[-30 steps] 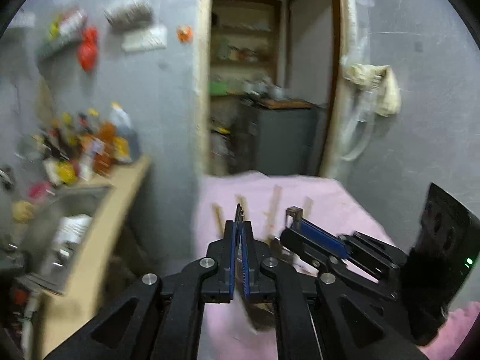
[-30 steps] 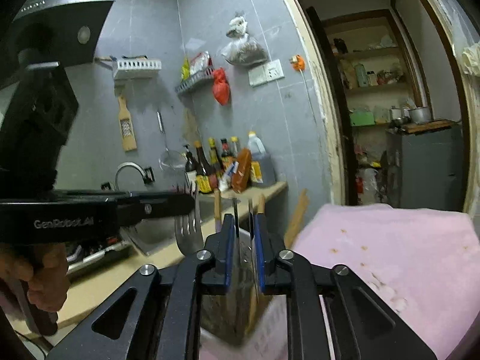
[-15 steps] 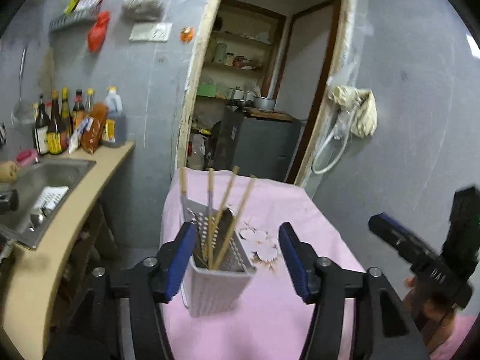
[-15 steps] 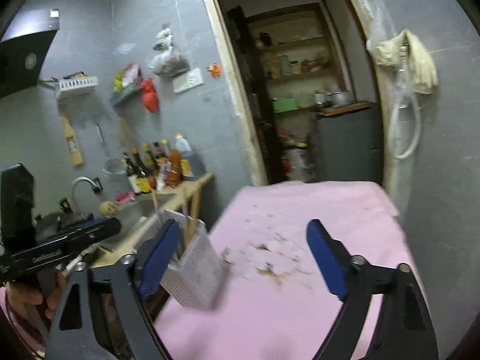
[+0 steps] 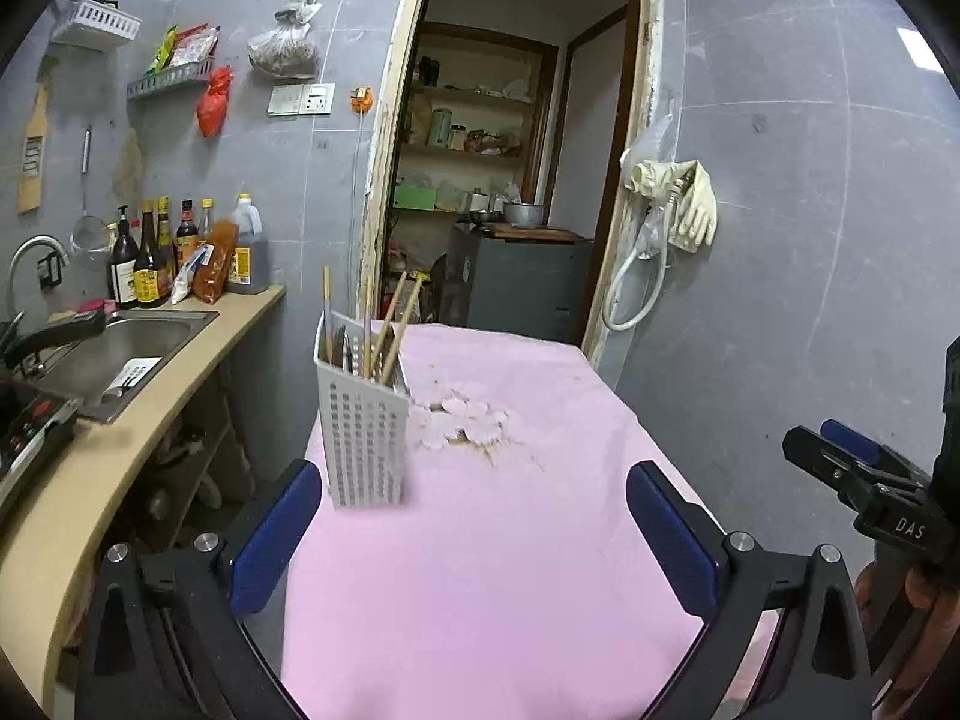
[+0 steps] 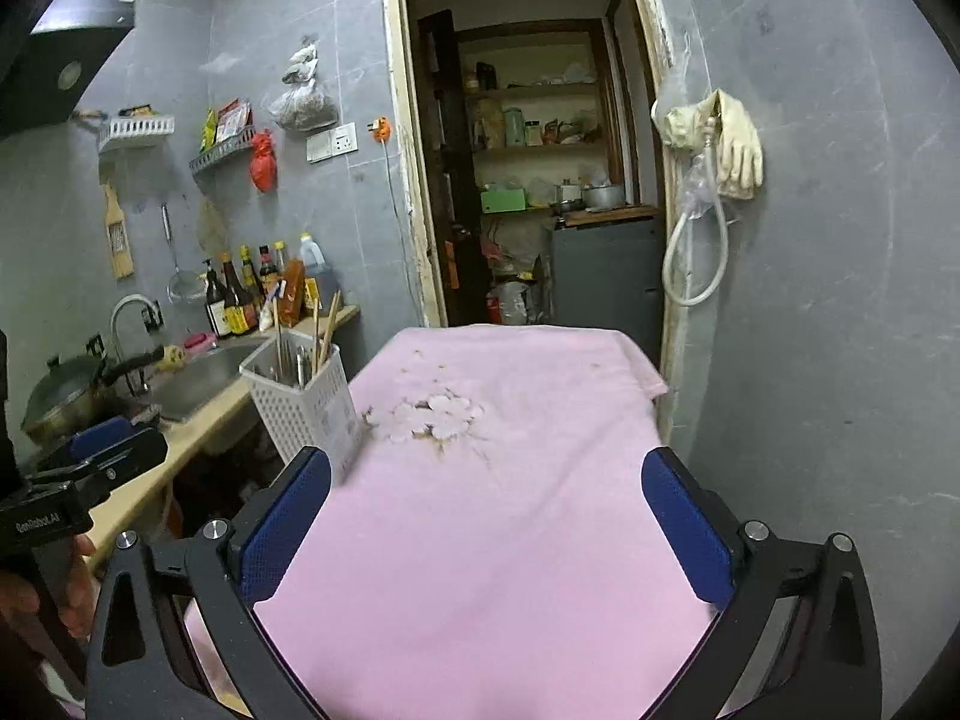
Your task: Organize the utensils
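white utensil caddy (image 5: 363,420) on pink cloth (image 5: 480,570), sink (image 5: 114,348) beside

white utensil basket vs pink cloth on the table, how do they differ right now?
The white utensil basket stands upright, a perforated plastic box; the pink cloth lies flat and soft across the table. The basket holds chopsticks and metal utensils; the cloth carries only a pale flower motif with brownish staining. The basket sits at the cloth's left edge. Neither is gripped: left gripper and right gripper are both open.
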